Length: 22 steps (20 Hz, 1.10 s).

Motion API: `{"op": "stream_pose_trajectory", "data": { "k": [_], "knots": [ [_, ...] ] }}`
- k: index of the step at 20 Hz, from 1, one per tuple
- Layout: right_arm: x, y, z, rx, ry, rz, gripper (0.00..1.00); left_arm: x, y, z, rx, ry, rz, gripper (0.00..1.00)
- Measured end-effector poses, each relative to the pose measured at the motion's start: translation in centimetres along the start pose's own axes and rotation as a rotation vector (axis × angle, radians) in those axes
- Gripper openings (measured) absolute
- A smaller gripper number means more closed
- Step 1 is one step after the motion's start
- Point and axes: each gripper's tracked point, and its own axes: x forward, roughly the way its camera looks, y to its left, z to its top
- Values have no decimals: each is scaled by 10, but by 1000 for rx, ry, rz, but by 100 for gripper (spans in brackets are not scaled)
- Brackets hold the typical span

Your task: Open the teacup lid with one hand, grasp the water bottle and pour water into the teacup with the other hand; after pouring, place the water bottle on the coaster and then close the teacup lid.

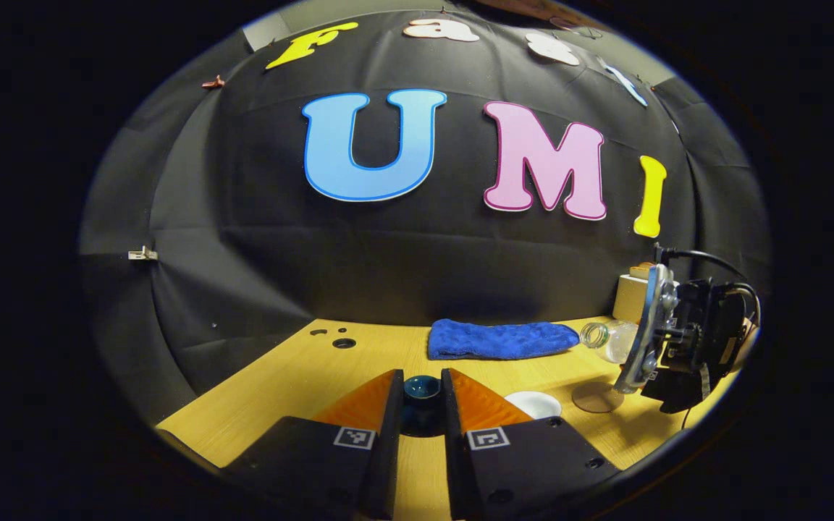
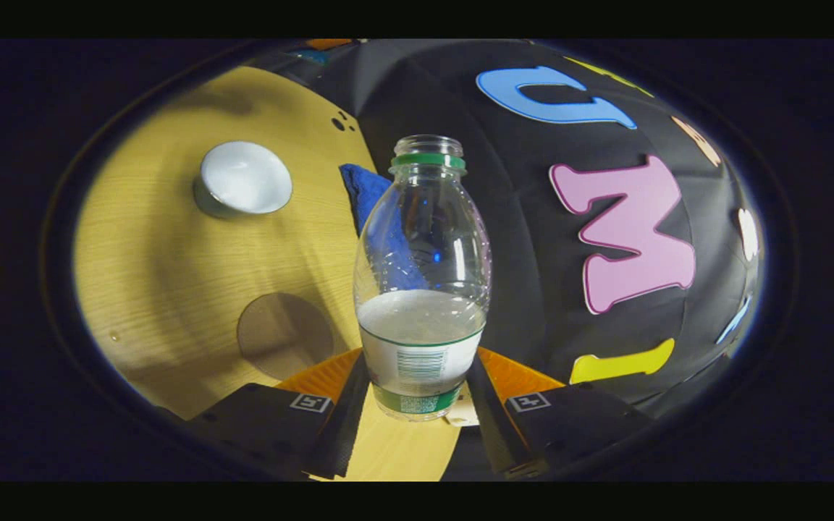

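Note:
My left gripper (image 1: 422,405) is shut on the dark teal teacup lid (image 1: 422,388), held above the table. The white teacup (image 1: 533,404) stands uncovered just to its right, with the round brown coaster (image 1: 596,396) beyond it. Farther right, my right gripper (image 1: 641,340) holds the clear water bottle (image 1: 609,339) tipped over, mouth pointing left. In the right gripper view my right gripper (image 2: 417,394) is shut on the capless bottle (image 2: 420,275), with water in its lower part. There the teacup (image 2: 243,179) and the coaster (image 2: 285,334) lie to the left.
A folded blue cloth (image 1: 500,339) lies at the back of the wooden table (image 1: 301,376), also behind the bottle as blue cloth (image 2: 370,195). A cream cylinder (image 1: 633,297) stands at the back right. Small holes (image 1: 343,343) mark the table's far left.

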Motion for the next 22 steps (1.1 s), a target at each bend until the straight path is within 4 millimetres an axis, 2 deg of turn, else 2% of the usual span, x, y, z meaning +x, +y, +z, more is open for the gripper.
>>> {"op": "stream_pose_trajectory", "data": {
  "k": [2,5,6,7,10,11,13,14,18,19,20,22],
  "knots": [
    [6,3,4,-47,-2,14,70,-1,2,-2,-2,1,0,31],
    [10,10,4,-110,7,35,70,0,4,-6,-6,7,3,28],
    [11,12,5,-131,9,37,70,1,5,-6,-10,8,3,31],
    [12,14,5,-153,9,39,73,0,4,-6,-14,7,3,32],
    [13,16,11,-239,-2,33,73,1,4,-8,-17,9,4,31],
    [16,15,12,-260,-5,28,73,2,5,-9,-18,11,5,28],
    [18,15,13,-281,-10,28,73,2,5,-9,-23,12,7,31],
    [20,15,14,-294,-9,26,71,2,5,-10,-25,12,7,31],
    [22,12,18,-371,-18,9,73,4,5,-12,-38,17,9,31],
    [23,11,19,-388,-24,1,73,3,6,-14,-43,20,11,35],
    [24,9,21,-407,-29,-4,73,3,7,-15,-45,21,13,32],
    [25,8,23,-444,-38,-15,73,2,8,-15,-44,22,17,31]
  ]
}}
